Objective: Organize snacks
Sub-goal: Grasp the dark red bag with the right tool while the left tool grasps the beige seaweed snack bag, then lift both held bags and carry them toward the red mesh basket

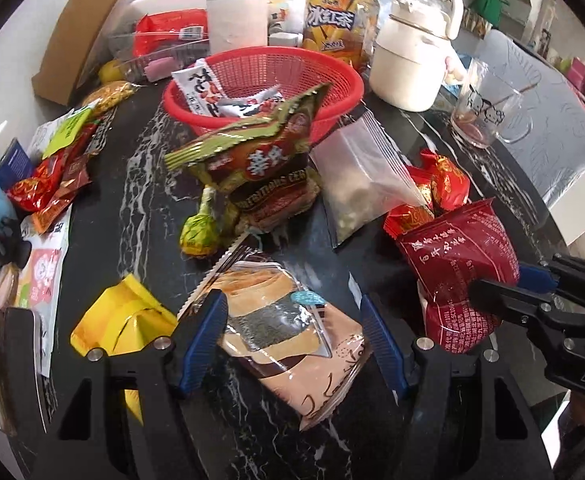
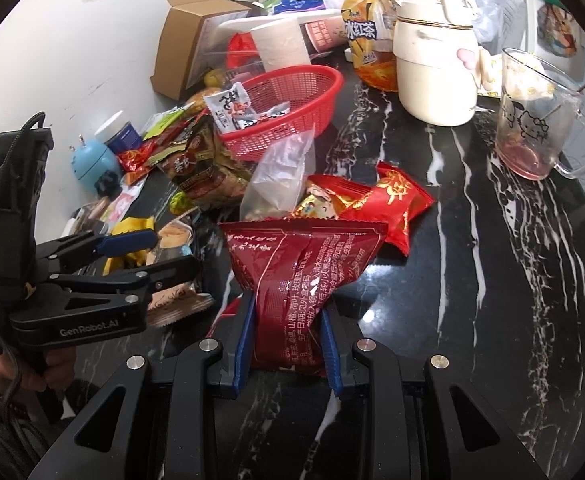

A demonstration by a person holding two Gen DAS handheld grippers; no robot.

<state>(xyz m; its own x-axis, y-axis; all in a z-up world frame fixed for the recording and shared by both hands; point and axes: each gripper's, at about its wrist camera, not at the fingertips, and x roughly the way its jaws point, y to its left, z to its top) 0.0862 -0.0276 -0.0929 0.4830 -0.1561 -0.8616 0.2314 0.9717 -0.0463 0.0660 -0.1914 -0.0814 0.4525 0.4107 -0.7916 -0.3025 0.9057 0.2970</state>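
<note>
My left gripper is open, its blue pads on either side of a beige sandwich-cake packet lying on the black marble table. My right gripper is shut on a dark red snack bag, which also shows at the right of the left wrist view. A red mesh basket holding white snack packets stands behind; it also shows in the right wrist view. A brown-green snack bag and a clear zip bag lie in front of the basket.
A cream kettle, an iced tea bottle, a glass mug, a paper roll and a cardboard box crowd the back. Red packets, a yellow wrapper and loose snacks lie about.
</note>
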